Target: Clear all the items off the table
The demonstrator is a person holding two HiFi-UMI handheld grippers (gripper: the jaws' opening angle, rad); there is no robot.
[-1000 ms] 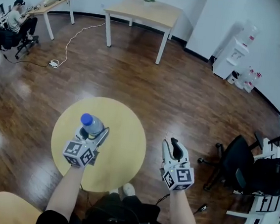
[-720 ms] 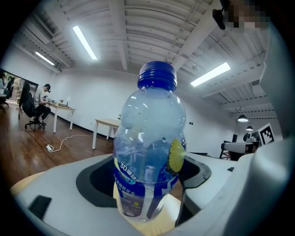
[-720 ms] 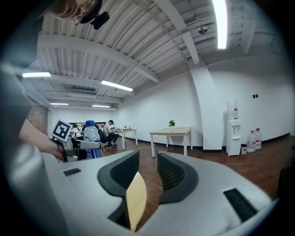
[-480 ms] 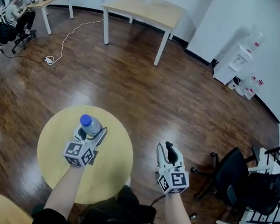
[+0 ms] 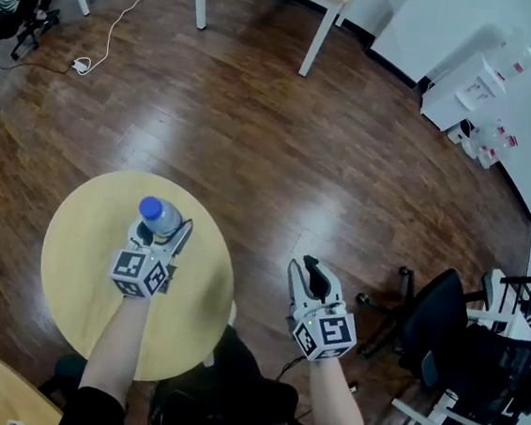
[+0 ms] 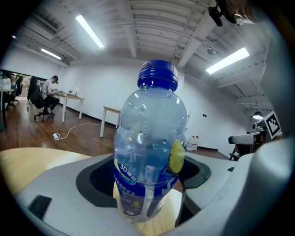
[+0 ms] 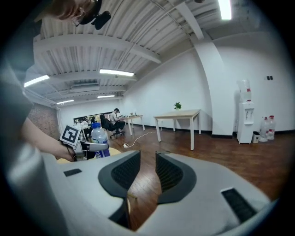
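Holds one water bottle [image 5: 160, 215] in the left gripper [image 5: 161, 228], clamped on its labelled lower body from both sides, blue cap up, bottle upright. Sits over the far half of the round yellow table [image 5: 80, 272]; cannot tell whether touching the top or just clear of it. Looks like the removal step: grasp made, carry-off yet to come.

Hangs the right gripper [image 5: 313, 280] off the table's right edge, above the wooden floor, well apart from the bottle. Has just been narrowing those jaws, yet leaves a slim gap, with nothing in it but floor beyond.

Calls next, by the look of it, for a clean lift straight up with a firm squeeze, then a swing out past the rim to somewhere off the table. Shows no drop-off spot, so needs one picked. Risks a slip on the smooth plastic if tilted.

Counting up: one bottle, one table under it, two grippers, one loaded and one empty. Finds nothing else on the yellow top, so likely the last item to clear.
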